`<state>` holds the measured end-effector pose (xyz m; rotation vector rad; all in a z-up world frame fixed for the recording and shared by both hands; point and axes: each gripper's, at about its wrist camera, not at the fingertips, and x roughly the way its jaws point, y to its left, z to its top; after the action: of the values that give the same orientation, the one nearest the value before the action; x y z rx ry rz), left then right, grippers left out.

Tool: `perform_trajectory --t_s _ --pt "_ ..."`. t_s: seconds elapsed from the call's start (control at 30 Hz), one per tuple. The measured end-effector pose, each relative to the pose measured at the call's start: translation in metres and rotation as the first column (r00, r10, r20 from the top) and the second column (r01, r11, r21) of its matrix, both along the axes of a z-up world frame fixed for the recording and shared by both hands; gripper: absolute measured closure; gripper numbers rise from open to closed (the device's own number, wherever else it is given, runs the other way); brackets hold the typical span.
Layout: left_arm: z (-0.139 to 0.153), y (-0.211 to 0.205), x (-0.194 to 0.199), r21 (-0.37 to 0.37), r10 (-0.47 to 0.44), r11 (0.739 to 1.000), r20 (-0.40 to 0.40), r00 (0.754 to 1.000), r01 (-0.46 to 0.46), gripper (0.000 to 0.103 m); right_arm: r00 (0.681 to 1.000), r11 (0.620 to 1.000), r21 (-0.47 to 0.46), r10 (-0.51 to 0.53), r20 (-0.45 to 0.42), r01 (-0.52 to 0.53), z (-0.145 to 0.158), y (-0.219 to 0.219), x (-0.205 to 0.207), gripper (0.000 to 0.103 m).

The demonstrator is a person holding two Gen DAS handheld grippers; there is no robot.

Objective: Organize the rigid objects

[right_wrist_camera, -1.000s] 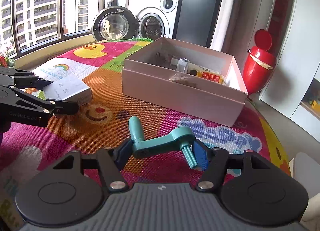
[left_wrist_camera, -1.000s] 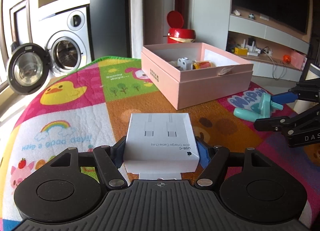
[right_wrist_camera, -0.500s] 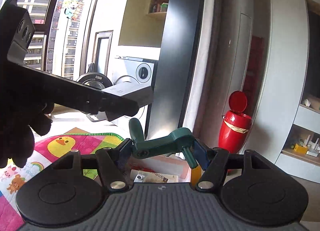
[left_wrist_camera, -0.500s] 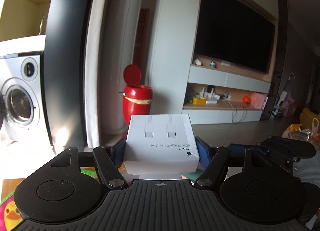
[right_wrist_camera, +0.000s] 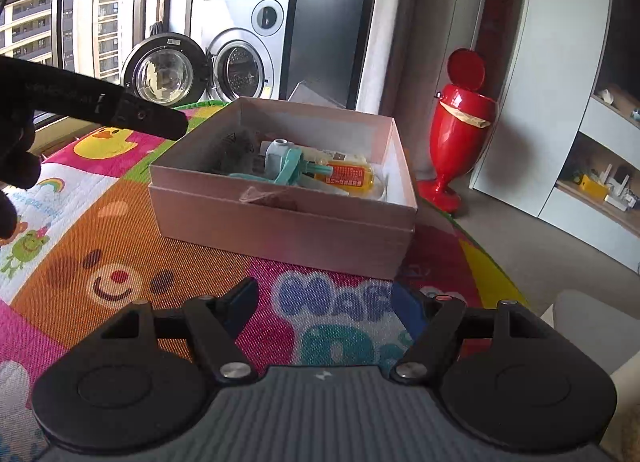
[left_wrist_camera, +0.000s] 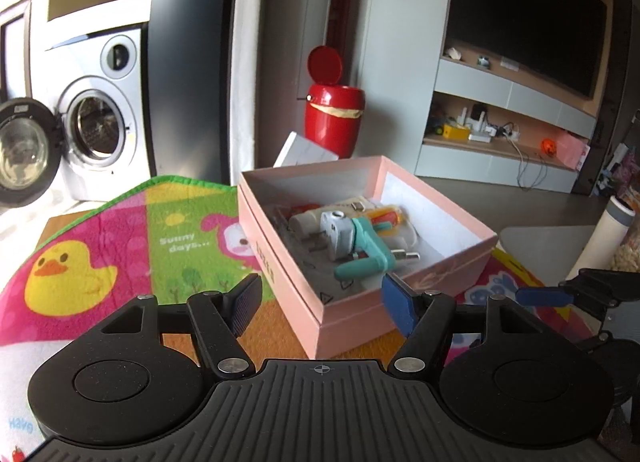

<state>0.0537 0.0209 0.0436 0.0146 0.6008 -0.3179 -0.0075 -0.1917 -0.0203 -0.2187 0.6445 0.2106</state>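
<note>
A pink open box (left_wrist_camera: 400, 304) (right_wrist_camera: 280, 222) sits on the colourful play mat. In it lie a teal crank-shaped piece (left_wrist_camera: 366, 252) (right_wrist_camera: 288, 170), a white plug adapter (left_wrist_camera: 332, 228), an orange-yellow bottle (right_wrist_camera: 348, 176) and other small items. The white USB-C cable box (left_wrist_camera: 302, 152) (right_wrist_camera: 316, 94) sits tilted behind the pink box's far wall. My left gripper (left_wrist_camera: 320, 298) is open and empty in front of the box. My right gripper (right_wrist_camera: 324, 300) is open and empty over the mat, short of the box.
A red lidded bin (left_wrist_camera: 334, 118) (right_wrist_camera: 460, 134) stands on the floor beyond the mat. A washing machine with its door open (left_wrist_camera: 96, 130) (right_wrist_camera: 236, 70) is at the back left. The other gripper shows at the left (right_wrist_camera: 100, 106) and lower right (left_wrist_camera: 592, 294). A white bottle (left_wrist_camera: 612, 238) stands right.
Both grippers have opened and let go. The teal piece now lies in the pink box; the white cable box now rests behind its far wall. Both views have dropped back to the mat.
</note>
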Motion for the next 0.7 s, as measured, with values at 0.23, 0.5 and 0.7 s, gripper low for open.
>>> perform_trajectory --t_s 0.23,0.5,0.7 --pt "-0.008 0.02 -0.033 -0.089 0.037 0.995 -0.031 0.999 -0.04 0.032 0.999 0.993 0.118 0.019 0.047 -0.025 0.031 -0.005 0.003 0.029" --pt "-0.02 0.024 -0.036 -0.111 0.053 0.992 -0.054 0.997 -0.059 0.032 0.999 0.991 0.126 0.046 -0.008 -0.045 0.025 0.008 0.009 0.028" --pt "-0.035 0.018 -0.042 -0.038 0.101 0.994 -0.081 0.992 -0.104 0.032 0.998 0.994 0.113 0.001 -0.066 0.007 0.006 0.008 0.005 0.028"
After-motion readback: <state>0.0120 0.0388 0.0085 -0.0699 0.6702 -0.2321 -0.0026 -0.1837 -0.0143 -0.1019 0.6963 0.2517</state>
